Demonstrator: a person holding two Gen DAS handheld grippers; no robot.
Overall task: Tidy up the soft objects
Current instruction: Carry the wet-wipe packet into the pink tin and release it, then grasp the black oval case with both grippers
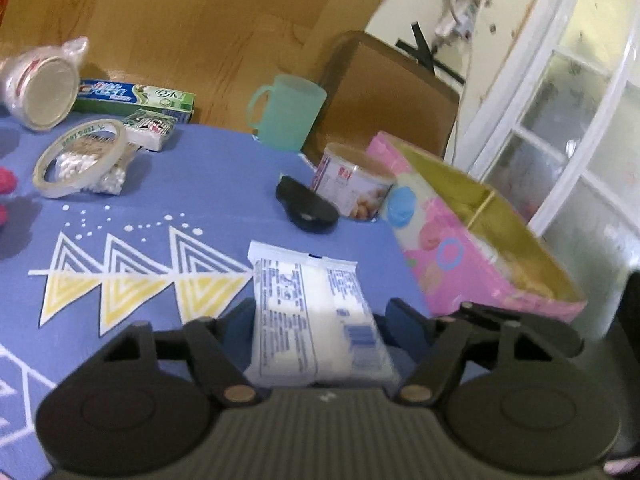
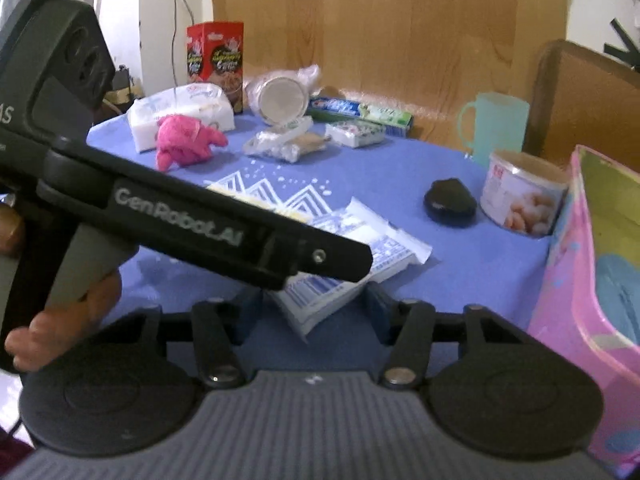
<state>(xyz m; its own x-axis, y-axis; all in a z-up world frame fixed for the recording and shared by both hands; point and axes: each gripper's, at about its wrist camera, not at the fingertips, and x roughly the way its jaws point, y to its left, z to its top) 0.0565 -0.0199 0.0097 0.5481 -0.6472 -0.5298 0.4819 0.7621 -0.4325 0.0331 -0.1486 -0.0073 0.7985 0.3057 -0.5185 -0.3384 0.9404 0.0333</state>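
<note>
Left wrist view. A blue patterned tablecloth (image 1: 208,184) covered the table, backed by a wooden panel (image 1: 192,20); a window (image 1: 580,128) lay to the right. The left gripper (image 1: 316,320) was spread wide, its fingers either side of a white tissue packet (image 1: 316,316) lying on the cloth; contact cannot be told. Ahead and to the right stood a pink box (image 1: 460,252) with an open top, a tin can (image 1: 352,184) and a black object (image 1: 306,206) beside it.

Right wrist view. The right gripper (image 2: 312,308) was likewise open, poised over the near end of the same tissue packet (image 2: 360,240). The left gripper (image 2: 320,258) crossed in front from the left. Farther ahead lay a pink soft toy (image 2: 184,142), with the pink box (image 2: 576,264) at the right.
</note>
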